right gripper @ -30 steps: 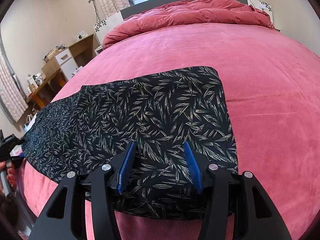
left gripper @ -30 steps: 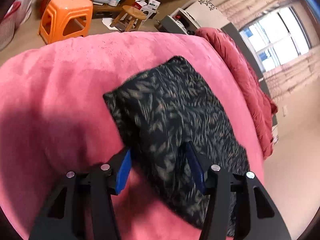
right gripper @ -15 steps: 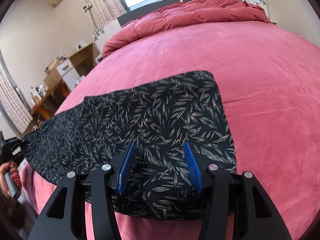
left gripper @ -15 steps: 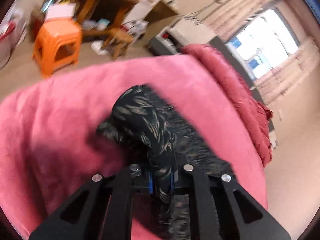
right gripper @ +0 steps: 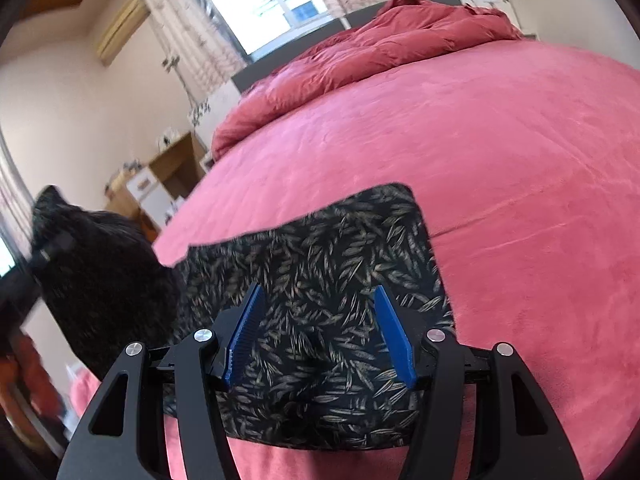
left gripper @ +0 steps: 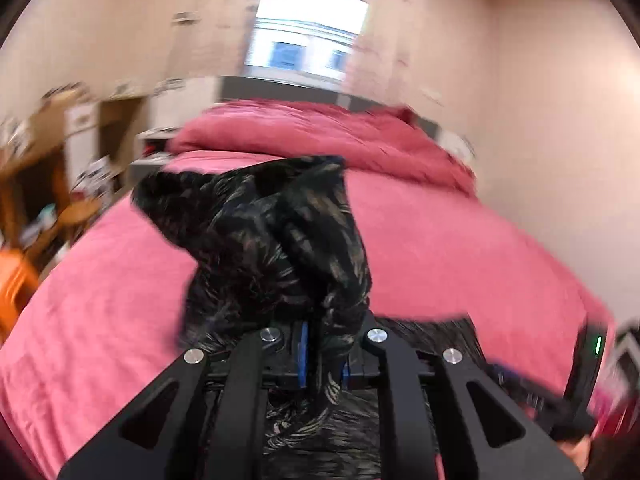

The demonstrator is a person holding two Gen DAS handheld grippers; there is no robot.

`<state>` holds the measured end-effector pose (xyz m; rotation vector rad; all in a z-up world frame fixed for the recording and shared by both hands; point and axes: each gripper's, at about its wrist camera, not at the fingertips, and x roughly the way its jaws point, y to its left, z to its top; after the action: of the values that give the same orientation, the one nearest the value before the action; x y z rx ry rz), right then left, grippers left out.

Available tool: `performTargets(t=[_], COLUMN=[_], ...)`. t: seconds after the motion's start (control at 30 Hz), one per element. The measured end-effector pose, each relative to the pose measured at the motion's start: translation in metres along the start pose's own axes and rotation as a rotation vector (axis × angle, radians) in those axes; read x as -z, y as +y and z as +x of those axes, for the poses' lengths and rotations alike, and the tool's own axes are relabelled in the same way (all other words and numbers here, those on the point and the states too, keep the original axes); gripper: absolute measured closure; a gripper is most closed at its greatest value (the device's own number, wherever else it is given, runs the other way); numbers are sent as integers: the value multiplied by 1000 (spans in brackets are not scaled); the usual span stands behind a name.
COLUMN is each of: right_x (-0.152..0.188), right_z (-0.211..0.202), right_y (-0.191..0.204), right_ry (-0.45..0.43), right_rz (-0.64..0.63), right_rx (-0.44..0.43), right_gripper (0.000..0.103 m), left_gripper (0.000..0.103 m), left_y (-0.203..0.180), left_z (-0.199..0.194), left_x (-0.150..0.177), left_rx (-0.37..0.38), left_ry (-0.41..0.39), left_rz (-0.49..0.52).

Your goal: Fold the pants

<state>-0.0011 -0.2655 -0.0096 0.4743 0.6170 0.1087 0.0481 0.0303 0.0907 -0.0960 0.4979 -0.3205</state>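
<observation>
Black pants with a pale leaf print [right gripper: 332, 264] lie flat on the pink bed [right gripper: 500, 152]. My left gripper [left gripper: 324, 344] is shut on one end of the pants [left gripper: 272, 240], which bunches up in the air above the bed [left gripper: 460, 248]. The right wrist view shows that raised end as a dark blurred mass [right gripper: 104, 276] at the left. My right gripper [right gripper: 318, 300] hovers over the flat end. Its jaws are opening, with fabric lying under and between the blue pads [right gripper: 244, 332], not pinched.
A rumpled red duvet [right gripper: 380, 40] is piled at the head of the bed under the window. A wooden desk with drawers [right gripper: 168, 176] and an orange stool [left gripper: 12, 280] stand left of the bed. A blurred black device with a green light [left gripper: 592, 360] shows at the right.
My left gripper closed on the pants' end, lifted it off the bed and swung round to face the headboard. My right gripper rose slightly and its jaws spread wider.
</observation>
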Motion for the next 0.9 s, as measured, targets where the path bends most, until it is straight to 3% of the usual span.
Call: performTargets(t=[0.17,0.3,0.37,0.43,0.47,0.57,0.7,0.77,0.8,0.9], right_x=[-8,-12,-13,-14,-14,-13,-6,-6,-7,-6], right_z=[-13,-18,-16,-13,-10,2,20,23,23,28], right_y=[-12,-27,-34,-38,-36,-23,-9,-11,-14,-29], right_ry=[-72,-95,-86,-62,-49,33,149,154,149,180], right_rz=[69,146,193,221,223,182,134,130,140,234], right_rx=[-18,-38,-80,-166,-203,-287,-282,-215,-194,-219], right_gripper=[46,46,46,46,46,46,46,44,37,37], left_gripper=[92,88,84,75,64,47,46,46,46,45], left_y=[-82,-148,-159,-155,-150,-143,-125,-101,-88,-48], left_z=[38,63,63,53,43,16,-29,-48,-54,-75], left_x=[40,90,105,110,110,113,120,113,109,100], left_rx=[42,-8,-42,-19,29,135,139,115,102,99], left_ry=[115,202,210,204,213,210,186,172,163,128], left_rz=[188,451,499,474,447,428,469,386,347,262])
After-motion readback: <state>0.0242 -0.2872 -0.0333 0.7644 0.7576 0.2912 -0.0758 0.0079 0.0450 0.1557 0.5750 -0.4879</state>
